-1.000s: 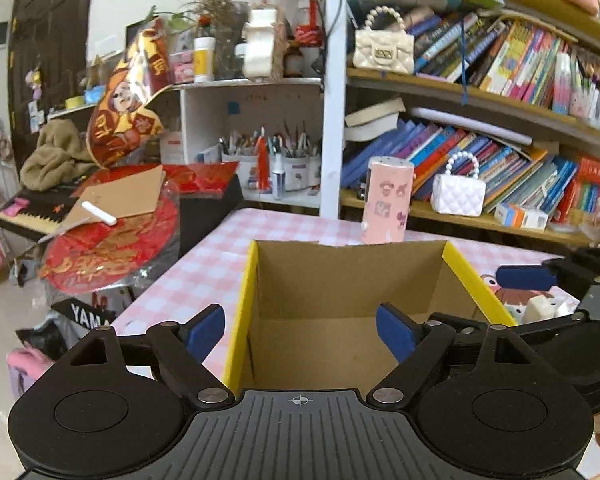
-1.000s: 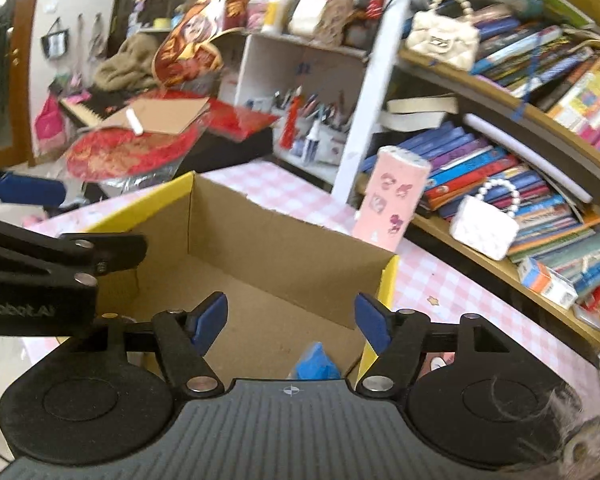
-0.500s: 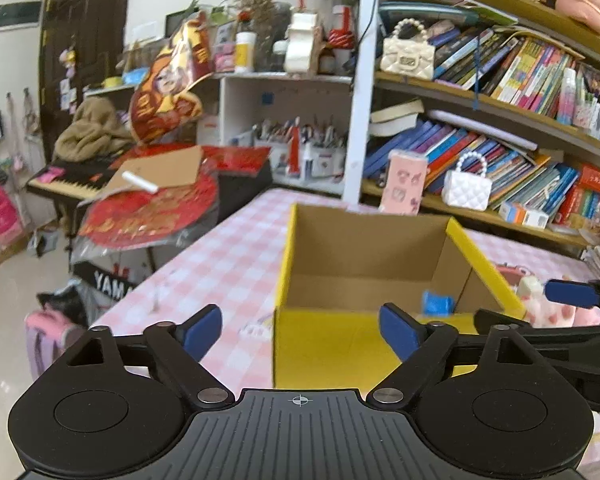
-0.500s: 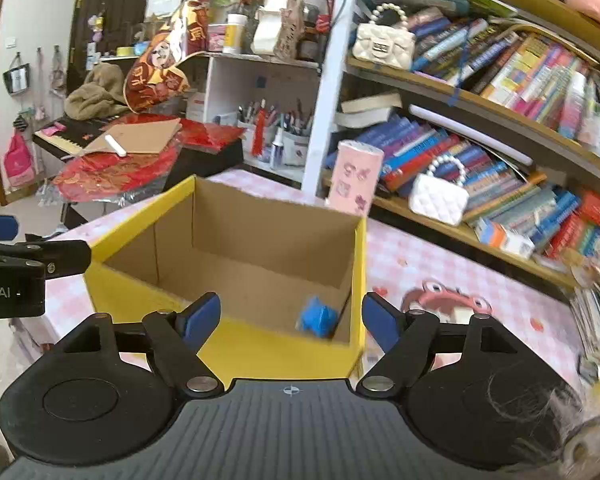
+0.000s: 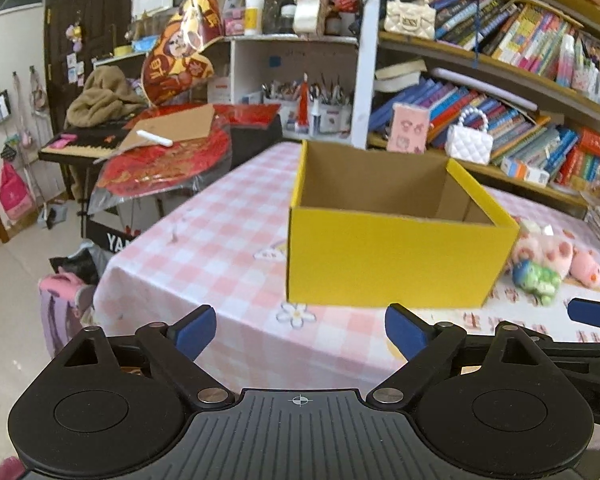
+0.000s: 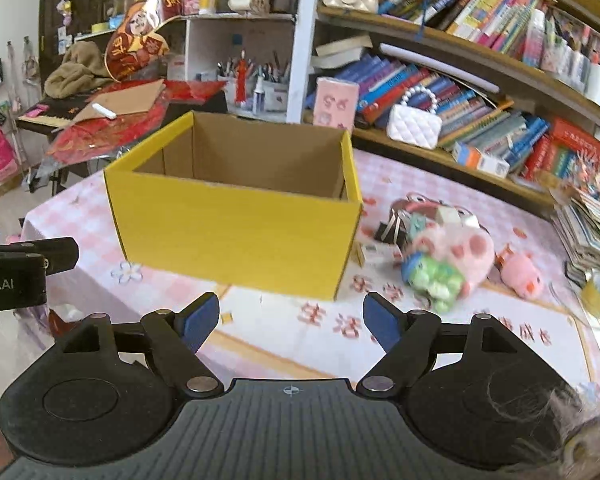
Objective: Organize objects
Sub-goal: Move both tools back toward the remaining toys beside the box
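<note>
A yellow cardboard box [image 5: 396, 256] stands open-topped on the pink checked table [image 5: 220, 240]; it also shows in the right wrist view [image 6: 236, 228]. Its inside is hidden from here. To its right lie a pink plush toy [image 6: 464, 252], a green and blue toy [image 6: 432, 276], a small pink pig [image 6: 524, 274] and small boxes [image 6: 388, 232]. My left gripper [image 5: 300, 330] is open and empty, short of the box's front wall. My right gripper [image 6: 292, 320] is open and empty, in front of the box's right corner.
Bookshelves [image 5: 500, 92] stand behind the table with a white handbag [image 5: 470, 142] and a pink card box [image 5: 408, 128]. A stack of books [image 6: 588, 228] sits at the table's right edge. A keyboard with red paper fans [image 5: 156, 160] stands left of the table.
Both grippers have pulled back and lowered from over the box to in front of it. The blue item seen inside the box is now out of sight behind its wall.
</note>
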`<state>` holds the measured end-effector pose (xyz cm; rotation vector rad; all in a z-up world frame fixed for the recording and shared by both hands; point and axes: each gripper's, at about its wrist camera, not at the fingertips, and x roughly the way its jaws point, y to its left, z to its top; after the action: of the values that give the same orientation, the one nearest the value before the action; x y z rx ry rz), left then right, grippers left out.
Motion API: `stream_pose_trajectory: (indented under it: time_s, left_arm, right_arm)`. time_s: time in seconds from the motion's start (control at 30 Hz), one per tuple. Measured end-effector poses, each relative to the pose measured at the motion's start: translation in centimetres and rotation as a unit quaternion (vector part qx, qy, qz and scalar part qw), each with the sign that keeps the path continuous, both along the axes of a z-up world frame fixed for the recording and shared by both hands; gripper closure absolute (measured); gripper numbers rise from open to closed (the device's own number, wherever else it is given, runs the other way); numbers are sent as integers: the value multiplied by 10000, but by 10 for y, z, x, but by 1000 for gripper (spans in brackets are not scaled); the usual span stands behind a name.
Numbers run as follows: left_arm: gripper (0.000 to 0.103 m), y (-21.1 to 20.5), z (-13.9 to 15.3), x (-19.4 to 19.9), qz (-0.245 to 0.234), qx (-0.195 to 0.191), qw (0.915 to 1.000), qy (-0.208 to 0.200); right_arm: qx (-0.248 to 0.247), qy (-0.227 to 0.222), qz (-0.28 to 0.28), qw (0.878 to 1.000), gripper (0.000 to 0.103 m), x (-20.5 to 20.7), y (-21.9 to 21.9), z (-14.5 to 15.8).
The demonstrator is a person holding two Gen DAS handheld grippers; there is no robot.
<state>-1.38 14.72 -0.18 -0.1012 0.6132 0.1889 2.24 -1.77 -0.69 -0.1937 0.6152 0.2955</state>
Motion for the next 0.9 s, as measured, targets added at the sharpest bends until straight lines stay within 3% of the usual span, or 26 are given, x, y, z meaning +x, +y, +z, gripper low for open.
stream_pose_trajectory:
  time_s: [0.33,0.9]
  left_arm:
    - [9,-24,-18,-5,-359,-96,9984,416]
    - [9,-91,-24,30,-1418,31,9887,490]
  right_arm:
    - [-10,381,-472,9982,24,-19,-21,-16]
    - [95,593,-1721,9832,22,-15,-91,-22]
